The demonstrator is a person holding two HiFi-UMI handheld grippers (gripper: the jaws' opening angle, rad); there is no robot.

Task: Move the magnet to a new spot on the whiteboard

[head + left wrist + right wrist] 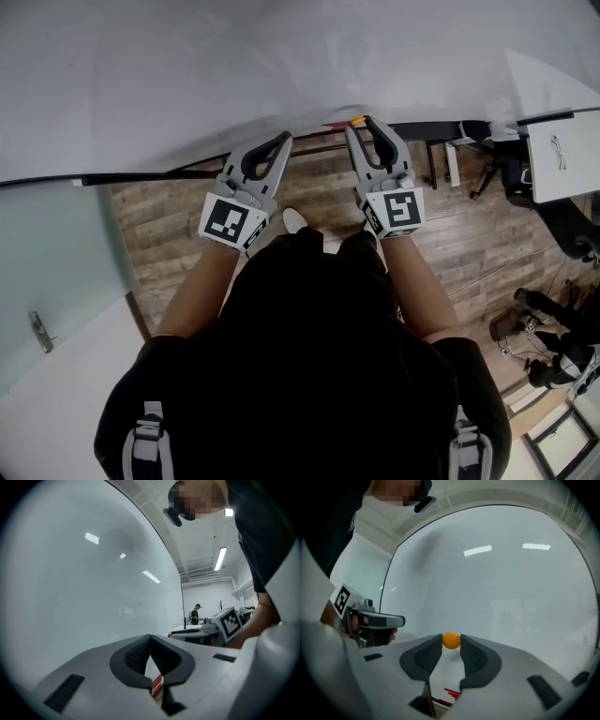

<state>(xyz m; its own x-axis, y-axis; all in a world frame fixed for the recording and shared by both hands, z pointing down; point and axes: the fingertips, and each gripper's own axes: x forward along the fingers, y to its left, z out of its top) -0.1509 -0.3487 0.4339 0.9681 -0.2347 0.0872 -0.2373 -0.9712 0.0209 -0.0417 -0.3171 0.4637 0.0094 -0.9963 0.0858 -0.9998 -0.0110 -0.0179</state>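
Note:
A small orange round magnet sits against the whiteboard, and my right gripper is shut on it, one pad touching each side. In the head view the magnet shows as an orange dot at the tips of the right gripper, low on the whiteboard near its bottom edge. My left gripper is held beside it to the left. Its tips meet with nothing between them, close to the whiteboard.
The board's dark bottom rail runs above a wooden floor. A glass panel stands at the left. A white desk and dark equipment are at the right. A person stands far off in the room.

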